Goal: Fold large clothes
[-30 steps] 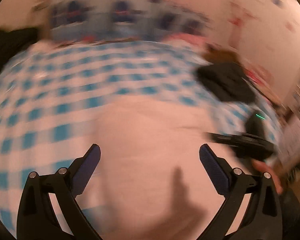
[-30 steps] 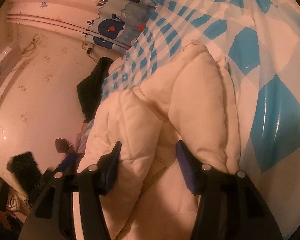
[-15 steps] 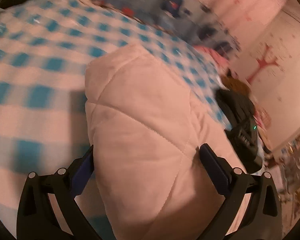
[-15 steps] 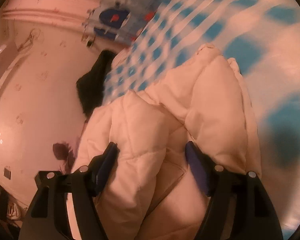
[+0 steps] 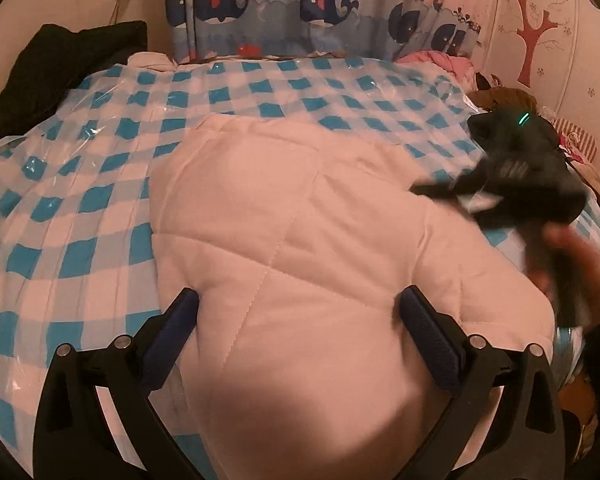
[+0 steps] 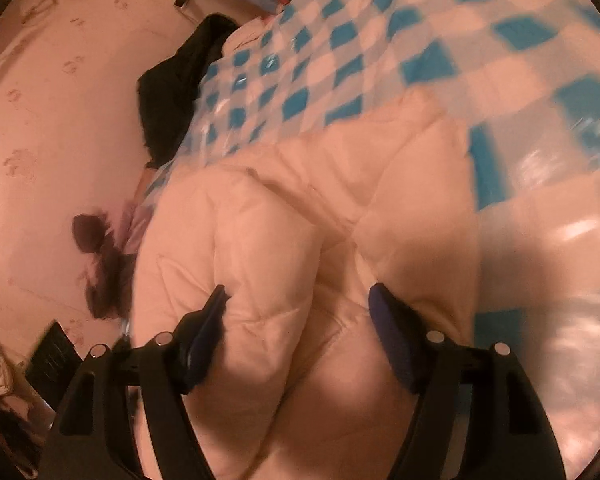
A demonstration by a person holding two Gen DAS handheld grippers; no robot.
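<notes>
A blue-and-white checked cover (image 5: 80,208) is spreading over the whole bed, and the pale quilted coat (image 5: 292,248) is lying on it in a thick bundle, its long axis running away from the person toward the whale-print curtain (image 5: 312,4). The left gripper (image 5: 300,312) is sitting directly over the coat's near end with its jaws spread wide, the padding bulging between them and nothing pinched. The right gripper (image 6: 296,308) is likewise standing open astride a puffed ridge of the coat's side folds, so either hand is looking about equally near for the next grab.
</notes>
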